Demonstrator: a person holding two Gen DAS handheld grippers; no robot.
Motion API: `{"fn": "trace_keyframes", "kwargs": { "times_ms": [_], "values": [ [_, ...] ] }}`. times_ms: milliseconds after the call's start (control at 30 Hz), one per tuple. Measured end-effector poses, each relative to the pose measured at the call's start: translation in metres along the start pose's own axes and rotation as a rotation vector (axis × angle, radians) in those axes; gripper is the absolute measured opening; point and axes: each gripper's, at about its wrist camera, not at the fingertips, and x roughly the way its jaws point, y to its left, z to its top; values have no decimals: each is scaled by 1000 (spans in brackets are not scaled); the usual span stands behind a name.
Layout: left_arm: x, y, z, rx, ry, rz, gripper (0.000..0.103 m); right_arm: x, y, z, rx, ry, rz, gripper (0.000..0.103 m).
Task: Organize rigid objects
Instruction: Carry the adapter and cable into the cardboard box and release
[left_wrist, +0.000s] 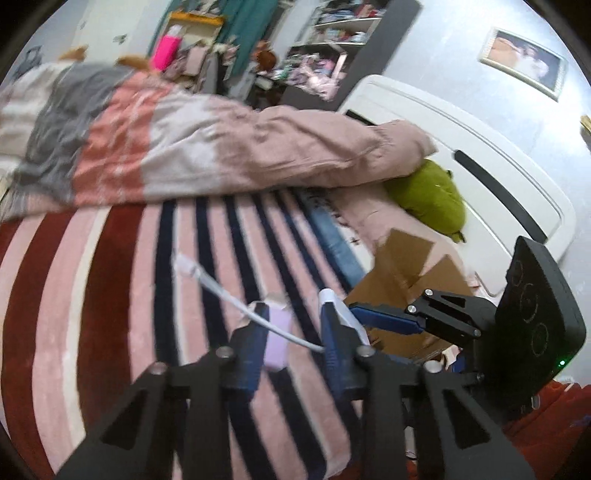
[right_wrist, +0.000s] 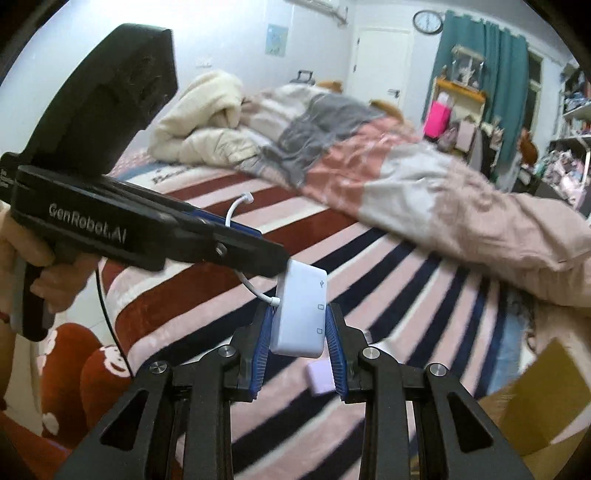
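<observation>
A white USB hub adapter (right_wrist: 301, 310) with a short white cable (left_wrist: 229, 295) hangs above the striped bed. My right gripper (right_wrist: 298, 334) is shut on its body. My left gripper (left_wrist: 293, 321) is open; its right finger (left_wrist: 334, 339) lies against the hub's edge (left_wrist: 345, 314), and the cable crosses the gap between the fingers. In the right wrist view the left gripper's (right_wrist: 273, 264) tip touches the hub's top corner. A small lilac block (left_wrist: 277, 341) lies on the blanket below, also in the right wrist view (right_wrist: 320, 376).
An open cardboard box (left_wrist: 410, 280) stands at the bed's right, also seen in the right wrist view (right_wrist: 543, 402). A crumpled pink and grey duvet (left_wrist: 184, 140) covers the far half. A green cushion (left_wrist: 432, 195) leans by the white headboard (left_wrist: 480, 158).
</observation>
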Motion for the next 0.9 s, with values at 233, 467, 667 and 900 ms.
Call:
{"fn": "trace_keyframes", "kwargs": {
  "times_ms": [233, 467, 667, 900],
  "values": [
    [46, -81, 35, 149, 44, -67, 19, -58, -56, -21, 61, -36, -132, 25],
    [120, -157, 43, 284, 181, -119, 19, -89, -124, -62, 197, 81, -209, 25],
    [160, -180, 39, 316, 261, -130, 19, -89, -157, -82, 286, 197, -212, 25],
    [162, -182, 36, 352, 258, -89, 55, -91, -169, -92, 327, 257, -221, 33]
  ]
}}
